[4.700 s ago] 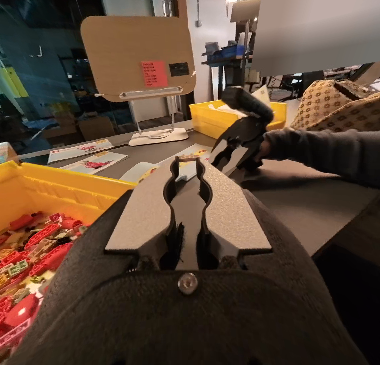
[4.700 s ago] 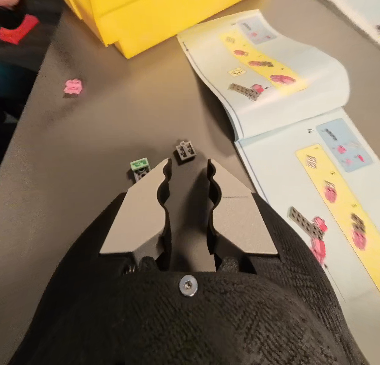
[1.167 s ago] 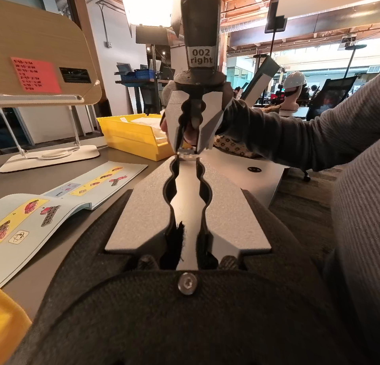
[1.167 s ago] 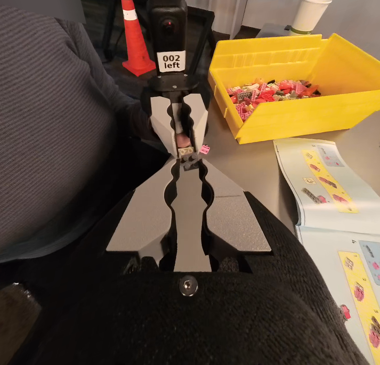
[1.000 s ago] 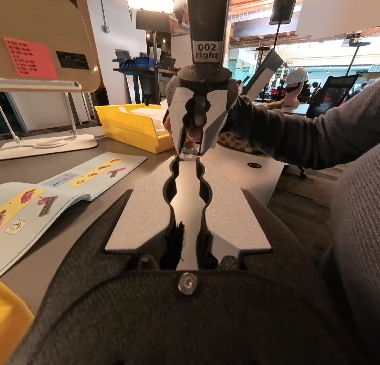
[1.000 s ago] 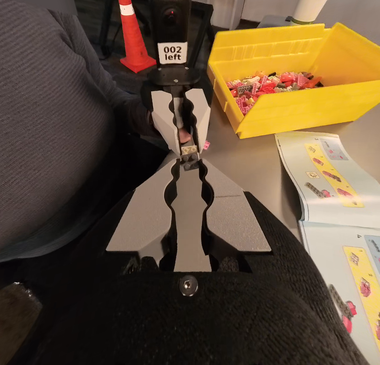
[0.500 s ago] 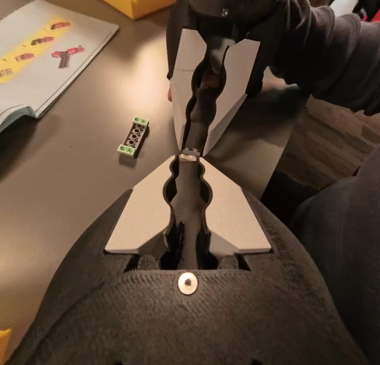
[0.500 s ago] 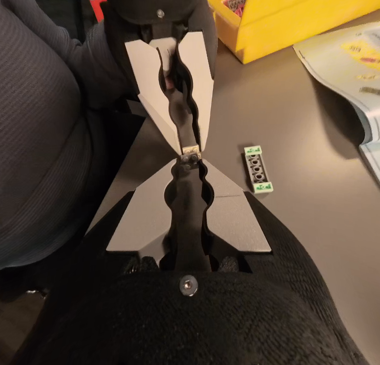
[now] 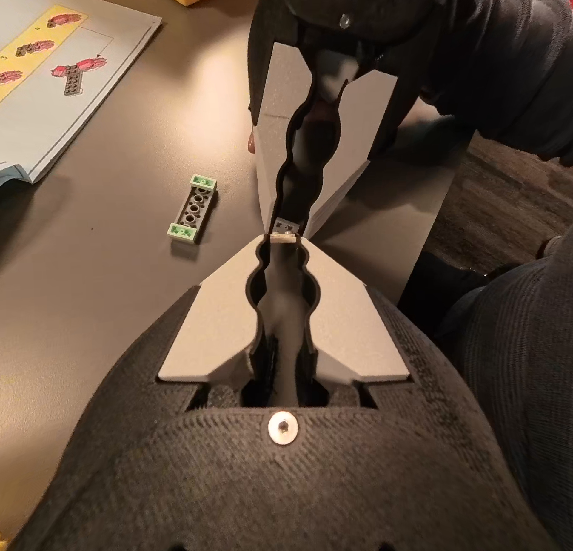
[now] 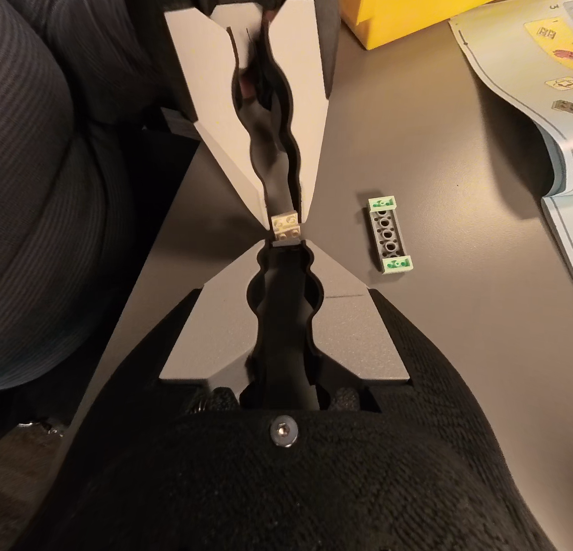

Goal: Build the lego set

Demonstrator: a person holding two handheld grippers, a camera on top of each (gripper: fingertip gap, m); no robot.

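Tip to tip, both grippers meet above the table [image 9: 93, 288].
Left gripper [image 9: 283, 237] clamps a tan brick [image 10: 286, 225]; right gripper [image 10: 286, 243] clamps a grey brick [image 9: 286, 226], the two bricks touching. A grey plate with green ends [image 10: 390, 235] lies just beside them.

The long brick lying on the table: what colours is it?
Grey brick with a light green piece at each end; the right wrist view shows it best.

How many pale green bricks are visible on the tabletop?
2: one pale green brick and another cap the two ends of the grey plate lying beside both tools; others may be out of view.
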